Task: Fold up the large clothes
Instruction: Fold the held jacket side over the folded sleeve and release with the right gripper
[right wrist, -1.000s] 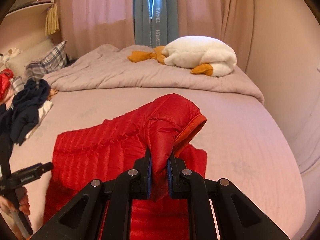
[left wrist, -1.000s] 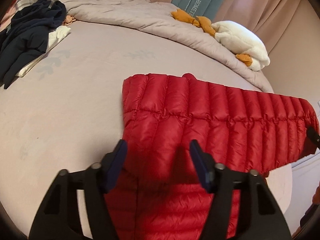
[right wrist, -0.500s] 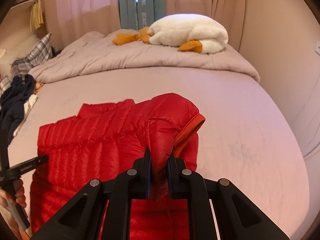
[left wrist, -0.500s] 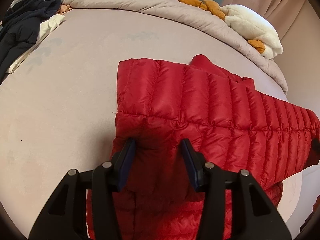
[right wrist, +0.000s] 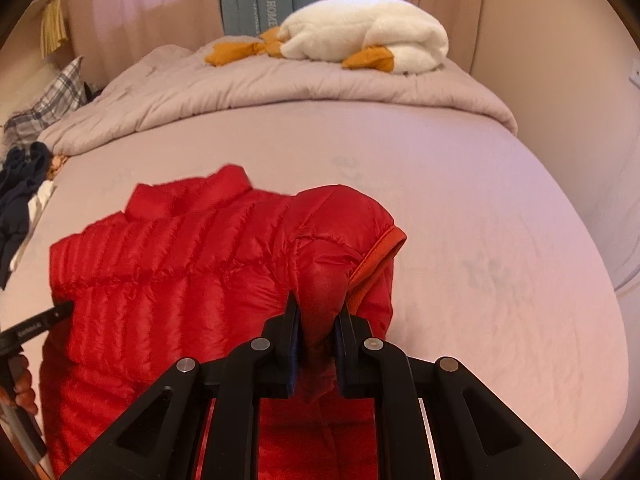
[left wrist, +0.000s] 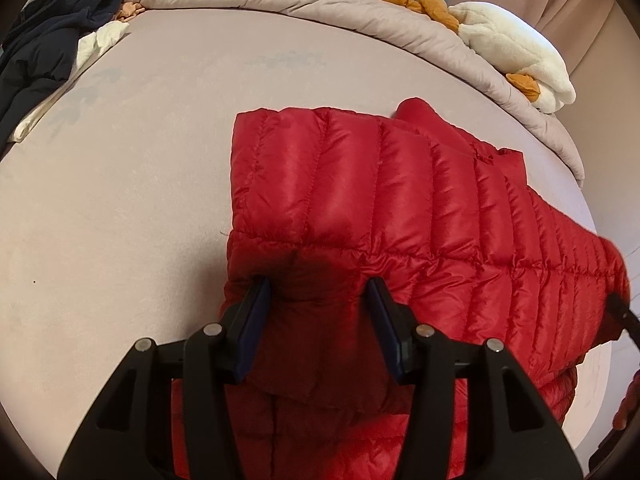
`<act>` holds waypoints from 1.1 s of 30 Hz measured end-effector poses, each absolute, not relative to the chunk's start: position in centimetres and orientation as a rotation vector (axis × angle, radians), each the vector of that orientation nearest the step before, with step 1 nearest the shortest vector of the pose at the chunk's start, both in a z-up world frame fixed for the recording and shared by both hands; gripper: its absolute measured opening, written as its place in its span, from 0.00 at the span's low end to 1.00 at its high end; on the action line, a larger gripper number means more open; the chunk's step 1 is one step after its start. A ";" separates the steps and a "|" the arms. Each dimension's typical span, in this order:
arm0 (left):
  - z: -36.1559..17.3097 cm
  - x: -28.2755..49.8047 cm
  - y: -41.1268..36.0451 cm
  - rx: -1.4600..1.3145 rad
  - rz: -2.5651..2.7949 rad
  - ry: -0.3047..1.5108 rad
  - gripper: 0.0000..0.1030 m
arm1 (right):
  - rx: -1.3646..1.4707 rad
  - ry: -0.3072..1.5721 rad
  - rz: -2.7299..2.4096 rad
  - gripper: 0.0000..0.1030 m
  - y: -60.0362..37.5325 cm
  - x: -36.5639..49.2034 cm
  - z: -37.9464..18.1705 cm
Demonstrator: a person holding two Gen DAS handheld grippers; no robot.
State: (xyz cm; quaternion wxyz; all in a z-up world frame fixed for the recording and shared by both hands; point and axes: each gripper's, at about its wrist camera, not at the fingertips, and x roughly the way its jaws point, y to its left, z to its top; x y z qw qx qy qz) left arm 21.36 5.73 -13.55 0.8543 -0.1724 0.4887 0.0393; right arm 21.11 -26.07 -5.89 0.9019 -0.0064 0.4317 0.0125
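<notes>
A red quilted down jacket (left wrist: 400, 200) lies on the bed, its upper half folded toward me. My left gripper (left wrist: 318, 284) holds a thick fold at the jacket's near left edge; the puffy fabric fills the gap between the pads and the jaws are opening slightly. My right gripper (right wrist: 318, 300) is shut on a pinch of the jacket (right wrist: 180, 280) beside the orange-trimmed armhole (right wrist: 376, 256), which arches up above the bed. The collar (right wrist: 188, 196) points away from me. The left gripper's finger (right wrist: 44, 320) and a hand show at the left edge of the right wrist view.
The pinkish-grey sheet (left wrist: 120, 200) spreads left and beyond the jacket. A bunched duvet (right wrist: 280, 88) and a white and orange plush (right wrist: 360, 36) lie at the far end. Dark clothes (left wrist: 48, 48) are piled at far left, near a plaid pillow (right wrist: 52, 104). Curtains hang behind.
Both grippers have come down toward the bed with the jacket. The lifted fold has sunk onto the lower half, and the collar now shows behind it.
</notes>
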 end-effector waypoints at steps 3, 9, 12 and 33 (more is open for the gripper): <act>-13.7 21.5 5.7 -0.359 0.086 1.029 0.52 | 0.001 0.924 0.021 0.11 -26.6 21.5 -7.2; -14.0 21.7 5.9 -0.372 0.082 1.034 0.53 | 0.019 0.958 0.017 0.12 -27.0 21.9 -8.7; -14.2 21.8 6.2 -0.394 0.083 1.043 0.54 | 0.035 0.970 0.011 0.12 -27.3 22.1 -9.2; -13.0 20.1 6.9 -0.415 0.089 1.030 0.56 | 0.128 0.971 -0.019 0.32 -30.2 21.7 -9.3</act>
